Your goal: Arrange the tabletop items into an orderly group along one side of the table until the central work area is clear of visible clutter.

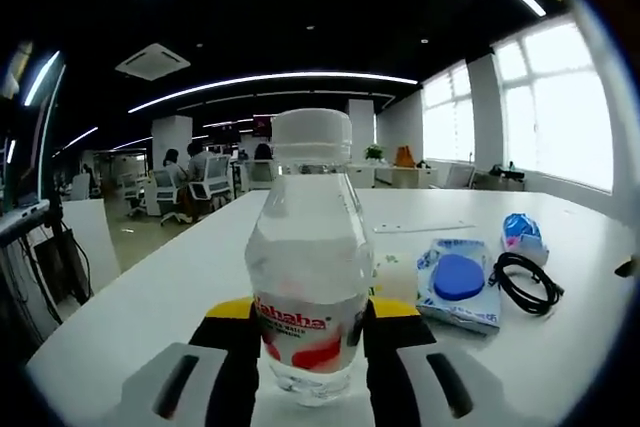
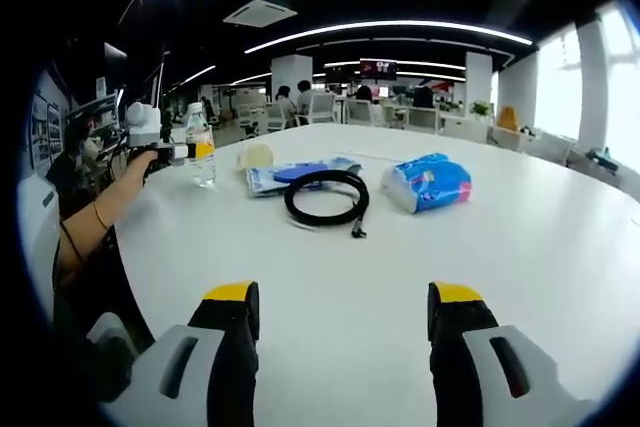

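The left gripper (image 1: pixel 305 347) is closed on the water bottle (image 1: pixel 310 257): its two yellow-tipped jaws press the lower body of the bottle, at the red label, and the bottle stands upright between them near the table's edge. In the right gripper view the same bottle (image 2: pixel 201 152) is seen far off at the left side of the white table (image 2: pixel 520 247), with the person's hand (image 2: pixel 135 172) behind it.

The right gripper (image 2: pixel 343 322) hangs over bare table with its jaws apart and nothing between them.

The other items lie close together beyond the bottle: a small pale round thing (image 1: pixel 395 277) (I cannot tell what it is), a blue packet (image 1: pixel 458 282), a coiled black cable (image 1: pixel 525 282) and a blue tissue pack (image 1: pixel 522 235).

To do this step well, I think the bottle should be kept vertical and set down just beside the pale thing, in line with the others, and released only when its base is flat. The plastic is thin, so a gentle squeeze is enough.
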The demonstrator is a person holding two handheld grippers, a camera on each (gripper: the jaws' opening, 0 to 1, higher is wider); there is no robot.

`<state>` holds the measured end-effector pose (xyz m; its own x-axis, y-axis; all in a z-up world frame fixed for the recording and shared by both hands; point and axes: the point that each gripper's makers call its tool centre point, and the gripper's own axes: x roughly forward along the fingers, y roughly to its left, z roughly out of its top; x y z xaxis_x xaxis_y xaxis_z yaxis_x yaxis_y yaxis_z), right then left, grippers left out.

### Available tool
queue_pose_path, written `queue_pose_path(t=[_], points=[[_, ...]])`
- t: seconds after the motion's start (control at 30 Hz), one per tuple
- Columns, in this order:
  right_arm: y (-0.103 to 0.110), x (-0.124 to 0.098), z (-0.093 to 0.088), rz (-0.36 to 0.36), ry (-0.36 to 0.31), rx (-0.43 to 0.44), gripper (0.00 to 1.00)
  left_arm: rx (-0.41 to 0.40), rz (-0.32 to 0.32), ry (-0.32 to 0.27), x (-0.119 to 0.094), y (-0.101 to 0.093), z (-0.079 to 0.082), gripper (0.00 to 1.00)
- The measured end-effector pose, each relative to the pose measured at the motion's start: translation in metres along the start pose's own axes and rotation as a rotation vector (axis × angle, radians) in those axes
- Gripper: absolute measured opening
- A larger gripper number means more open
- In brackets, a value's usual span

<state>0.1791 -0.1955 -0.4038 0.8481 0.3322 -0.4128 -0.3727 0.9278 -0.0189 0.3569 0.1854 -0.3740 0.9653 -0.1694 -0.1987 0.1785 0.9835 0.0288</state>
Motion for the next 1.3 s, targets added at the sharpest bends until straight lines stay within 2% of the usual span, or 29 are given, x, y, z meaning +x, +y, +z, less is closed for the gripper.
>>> queue_pose_path(t=[0.13,0.37,0.73,0.93,1.3], points=[[0.000,0.000,0.001,0.000,0.000,-0.002,0.66,-0.001,0.002,-0.018,0.003,0.004,0.001,0.38],[-0.002,0.000,0.001,-0.010,0.002,0.001,0.66,-0.023,0.021,-0.008,0.012,0.019,0.003,0.38],[0.003,0.009,0.005,0.011,0.005,-0.014,0.65,-0.059,0.022,-0.012,0.019,0.037,0.006,0.38],[0.004,0.010,0.005,0.024,0.003,-0.015,0.65,-0.036,0.041,-0.001,0.022,0.045,0.008,0.37],[-0.003,0.009,0.002,0.011,0.012,-0.013,0.65,-0.097,0.065,0.005,0.033,0.058,0.010,0.37]])
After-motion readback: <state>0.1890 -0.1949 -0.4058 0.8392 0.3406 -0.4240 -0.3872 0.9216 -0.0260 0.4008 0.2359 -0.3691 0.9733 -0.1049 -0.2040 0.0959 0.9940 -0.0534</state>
